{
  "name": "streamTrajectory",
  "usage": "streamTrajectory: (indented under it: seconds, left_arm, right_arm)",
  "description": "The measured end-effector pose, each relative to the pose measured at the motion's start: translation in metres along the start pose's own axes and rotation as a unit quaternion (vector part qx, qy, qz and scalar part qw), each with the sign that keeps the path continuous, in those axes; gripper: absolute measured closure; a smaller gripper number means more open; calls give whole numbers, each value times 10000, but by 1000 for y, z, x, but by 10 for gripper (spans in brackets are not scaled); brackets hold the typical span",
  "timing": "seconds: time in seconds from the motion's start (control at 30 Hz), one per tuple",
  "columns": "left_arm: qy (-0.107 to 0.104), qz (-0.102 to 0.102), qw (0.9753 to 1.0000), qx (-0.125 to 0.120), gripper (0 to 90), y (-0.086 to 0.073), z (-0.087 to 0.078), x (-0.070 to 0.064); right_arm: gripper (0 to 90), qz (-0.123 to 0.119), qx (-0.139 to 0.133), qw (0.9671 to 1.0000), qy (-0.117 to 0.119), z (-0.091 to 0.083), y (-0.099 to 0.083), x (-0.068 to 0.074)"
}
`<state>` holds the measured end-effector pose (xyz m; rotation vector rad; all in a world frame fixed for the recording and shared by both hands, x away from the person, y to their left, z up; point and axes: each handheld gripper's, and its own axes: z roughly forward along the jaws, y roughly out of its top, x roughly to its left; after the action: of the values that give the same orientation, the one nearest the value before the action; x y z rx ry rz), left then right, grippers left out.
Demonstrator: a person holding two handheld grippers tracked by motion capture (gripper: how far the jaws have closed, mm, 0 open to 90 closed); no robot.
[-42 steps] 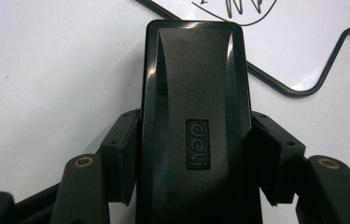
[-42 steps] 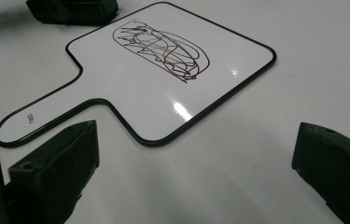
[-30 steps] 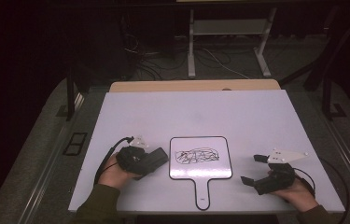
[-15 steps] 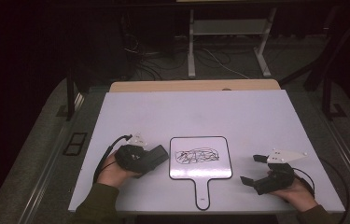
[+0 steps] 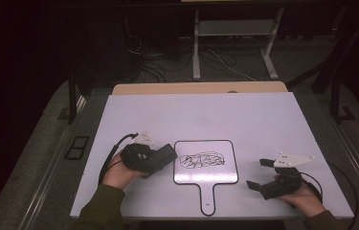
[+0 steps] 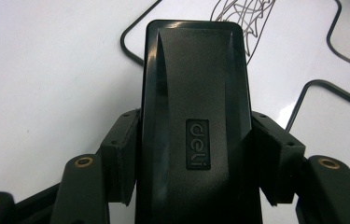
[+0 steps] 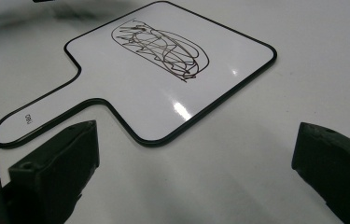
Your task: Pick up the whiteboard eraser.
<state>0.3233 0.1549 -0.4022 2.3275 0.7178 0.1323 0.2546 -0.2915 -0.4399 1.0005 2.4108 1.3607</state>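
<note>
A white paddle-shaped whiteboard (image 5: 215, 175) with a black rim lies near the table's front, handle toward me. A dark scribble (image 5: 202, 160) covers its upper middle. My left gripper (image 5: 160, 158) is shut on a black eraser (image 5: 163, 155), whose tip sits at the board's left edge. In the left gripper view the eraser (image 6: 193, 116) is clamped between both jaws of the left gripper (image 6: 193, 156), just short of the scribble (image 6: 245, 11). My right gripper (image 5: 257, 173) stands open and holds nothing, to the right of the board. In its own view the right gripper (image 7: 196, 154) faces the whiteboard (image 7: 163, 88).
The white tabletop (image 5: 215, 115) stretches bare behind the board. A wooden strip (image 5: 196, 88) runs along its far edge. Beyond it are floor cables (image 5: 215, 60) and metal stand legs (image 5: 196, 48). Each gripper trails a cable on the table.
The left gripper with the eraser has edged slightly toward the board. The right gripper has stayed in place, still open.
</note>
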Motion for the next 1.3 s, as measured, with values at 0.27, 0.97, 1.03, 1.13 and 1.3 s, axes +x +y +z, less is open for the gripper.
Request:
streamTrajectory:
  seconds: [0.27, 0.97, 1.03, 1.13, 1.3]
  left_arm:
    - [-47, 76, 9999, -73, 388, 10, 0, 1]
    - [-162, 176, 9996, -146, 388, 32, 6, 5]
    - [-169, 154, 9996, -167, 387, 33, 7, 5]
    - [-174, 172, 9996, -170, 388, 36, 9, 5]
    - [-215, 198, 9995, -143, 387, 41, 14, 4]
  right_arm:
    - [0, 7, 8, 10000, -1, 0, 0, 0]
    - [0, 18, 15, 10000, -2, 1, -1, 0]
    - [0, 21, 2, 10000, -10, 1, -1, 0]
    - [0, 30, 2, 10000, -16, 1, -1, -1]
    - [0, 42, -6, 10000, -6, 1, 0, -1]
